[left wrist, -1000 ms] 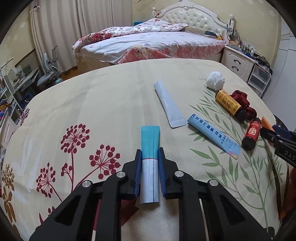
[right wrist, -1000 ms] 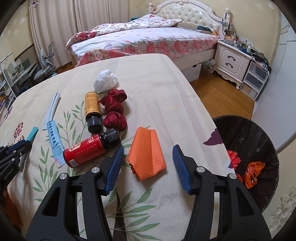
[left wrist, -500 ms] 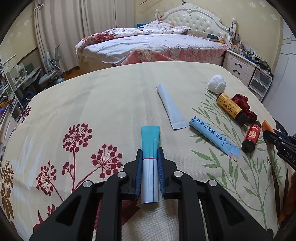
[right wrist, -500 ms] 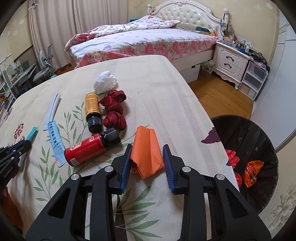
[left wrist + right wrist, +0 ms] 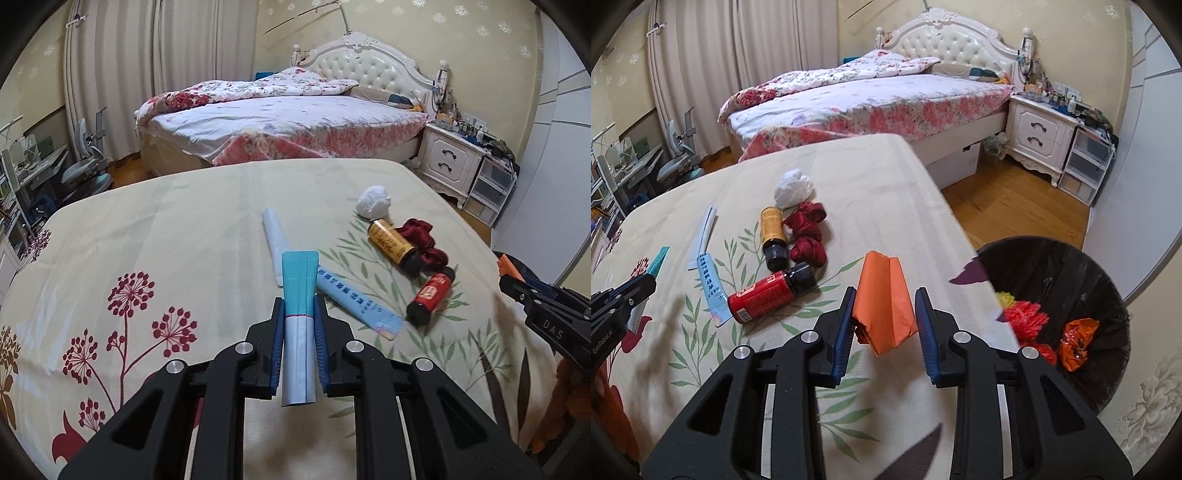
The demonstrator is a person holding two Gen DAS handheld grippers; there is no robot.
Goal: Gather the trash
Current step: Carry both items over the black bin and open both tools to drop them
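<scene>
My left gripper [image 5: 299, 308] is shut on a teal-and-white sachet [image 5: 298, 280], which it holds clear of the tablecloth [image 5: 184, 240]. My right gripper [image 5: 885, 293] is shut on a folded orange paper [image 5: 882, 295] and holds it above the table's right edge. To the right of that edge, a black trash bin [image 5: 1075, 262] on the floor holds orange and red scraps. Each gripper shows at the side of the other's view: the right gripper [image 5: 546, 314] and the left gripper [image 5: 624, 299].
On the cloth lie a red bottle [image 5: 764, 295], a yellow bottle [image 5: 771, 227], a dark red ribbon bundle [image 5: 807, 236], a white crumpled tissue [image 5: 794, 186], a blue sachet [image 5: 709, 284] and a white sachet [image 5: 703, 232]. A bed [image 5: 871, 107] and a nightstand [image 5: 1038, 133] stand beyond.
The right gripper's jaws closed onto the orange paper and lifted it off the cloth. The left gripper rose with the teal sachet, so more of the room shows.
</scene>
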